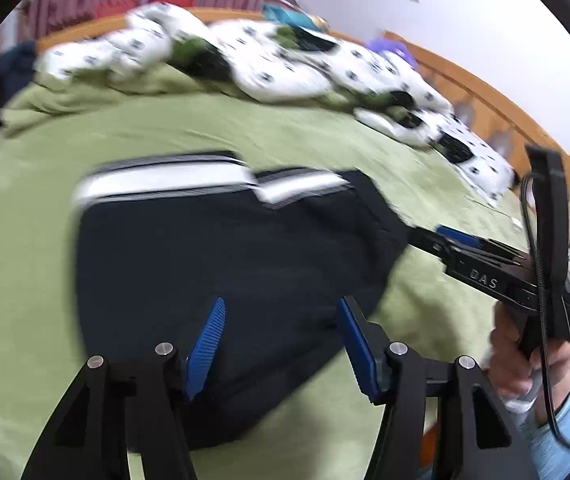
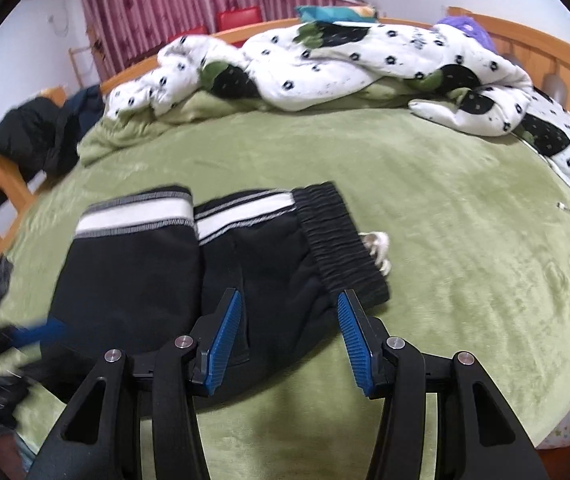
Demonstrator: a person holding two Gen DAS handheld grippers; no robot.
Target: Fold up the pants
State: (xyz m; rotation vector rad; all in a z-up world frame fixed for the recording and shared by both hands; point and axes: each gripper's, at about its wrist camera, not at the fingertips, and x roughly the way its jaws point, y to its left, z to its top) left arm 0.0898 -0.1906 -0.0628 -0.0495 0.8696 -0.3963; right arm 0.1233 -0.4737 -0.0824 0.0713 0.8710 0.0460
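Black pants (image 2: 221,264) lie folded on the green bedspread, white-striped cuffs (image 2: 137,214) at the far end beside the ribbed waistband (image 2: 337,240). They also show in the left wrist view (image 1: 225,280), blurred. My left gripper (image 1: 281,340) is open and empty, above the near edge of the pants; it appears blurred at the lower left of the right wrist view (image 2: 33,330). My right gripper (image 2: 289,334) is open and empty over the near right corner of the pants. It shows in the left wrist view (image 1: 437,236) at the pants' right edge.
A green bedspread (image 2: 445,240) covers the bed. A rumpled white spotted quilt (image 2: 325,64) lies along the far side by the wooden headboard (image 2: 545,52). Dark clothes (image 2: 37,136) sit on a wooden stand at left. A small white object (image 2: 377,244) lies beside the waistband.
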